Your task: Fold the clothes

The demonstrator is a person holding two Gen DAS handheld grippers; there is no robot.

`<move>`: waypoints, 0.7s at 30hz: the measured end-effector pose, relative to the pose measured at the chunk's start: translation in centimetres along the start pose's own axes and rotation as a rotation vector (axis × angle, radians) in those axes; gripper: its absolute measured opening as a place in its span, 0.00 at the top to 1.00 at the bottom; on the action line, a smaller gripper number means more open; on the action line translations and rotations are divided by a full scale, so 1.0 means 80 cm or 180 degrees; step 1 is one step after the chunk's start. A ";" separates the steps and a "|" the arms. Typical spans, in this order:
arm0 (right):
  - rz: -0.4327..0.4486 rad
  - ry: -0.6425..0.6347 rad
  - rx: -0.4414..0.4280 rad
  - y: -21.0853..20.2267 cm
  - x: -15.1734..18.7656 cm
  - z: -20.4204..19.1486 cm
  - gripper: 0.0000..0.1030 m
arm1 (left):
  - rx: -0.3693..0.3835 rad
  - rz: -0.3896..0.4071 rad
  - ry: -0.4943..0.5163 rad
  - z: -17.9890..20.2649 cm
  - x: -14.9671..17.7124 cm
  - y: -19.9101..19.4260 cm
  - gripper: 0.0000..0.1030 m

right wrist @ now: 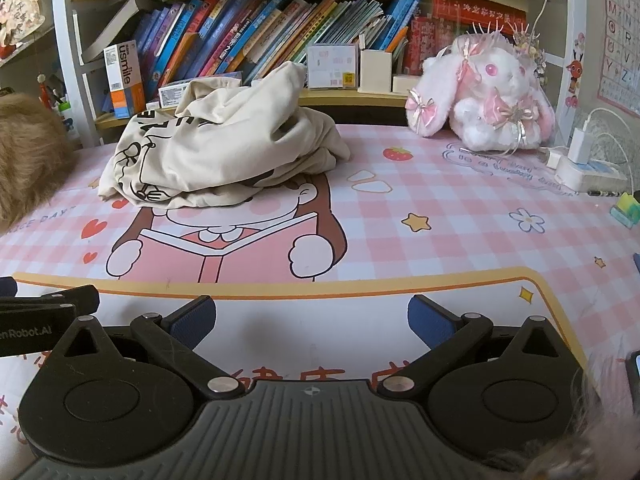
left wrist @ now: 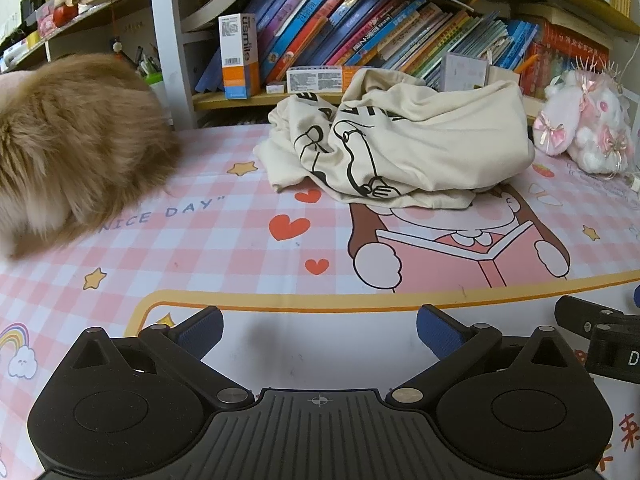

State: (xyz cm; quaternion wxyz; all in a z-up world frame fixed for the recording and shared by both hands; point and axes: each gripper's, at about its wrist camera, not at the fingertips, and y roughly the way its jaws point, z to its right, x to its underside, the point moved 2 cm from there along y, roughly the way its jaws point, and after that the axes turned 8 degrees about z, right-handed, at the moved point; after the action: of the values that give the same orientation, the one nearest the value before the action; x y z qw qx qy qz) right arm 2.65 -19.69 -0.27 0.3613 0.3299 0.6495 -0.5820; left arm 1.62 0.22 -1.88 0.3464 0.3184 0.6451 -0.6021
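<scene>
A cream garment with a black line drawing lies crumpled in a heap (left wrist: 404, 144) at the far middle of the desk, also seen left of centre in the right wrist view (right wrist: 224, 148). My left gripper (left wrist: 319, 330) hovers low over the near edge of the pink checked mat (left wrist: 224, 248), open, with nothing between its blue pads (left wrist: 202, 330). My right gripper (right wrist: 311, 320) is beside it to the right, also open and empty, well short of the garment. Each gripper's edge shows in the other's view.
A fluffy tan furry mass (left wrist: 72, 148) sits at the left of the mat. A pink and white plush rabbit (right wrist: 484, 96) stands at the back right. A power strip with chargers (right wrist: 580, 168) lies at the right edge. Bookshelves (left wrist: 360, 32) line the back.
</scene>
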 end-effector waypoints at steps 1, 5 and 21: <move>-0.0004 0.0004 -0.0005 0.000 0.000 0.000 0.00 | 0.0001 -0.0014 -0.0003 0.000 0.000 0.000 0.00; -0.0022 0.0021 -0.0025 0.001 0.000 0.000 0.00 | 0.0011 -0.0056 -0.0028 -0.002 0.000 0.000 0.00; -0.0077 0.0113 -0.0044 0.005 -0.002 0.003 0.00 | -0.0029 -0.0060 0.0148 -0.002 0.001 -0.003 0.00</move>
State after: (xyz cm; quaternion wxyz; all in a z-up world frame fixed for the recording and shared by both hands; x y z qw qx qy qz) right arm 3.05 -19.90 -0.37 0.3449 0.3299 0.6638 -0.5759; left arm 1.37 0.39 -1.81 0.3270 0.3247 0.6586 -0.5948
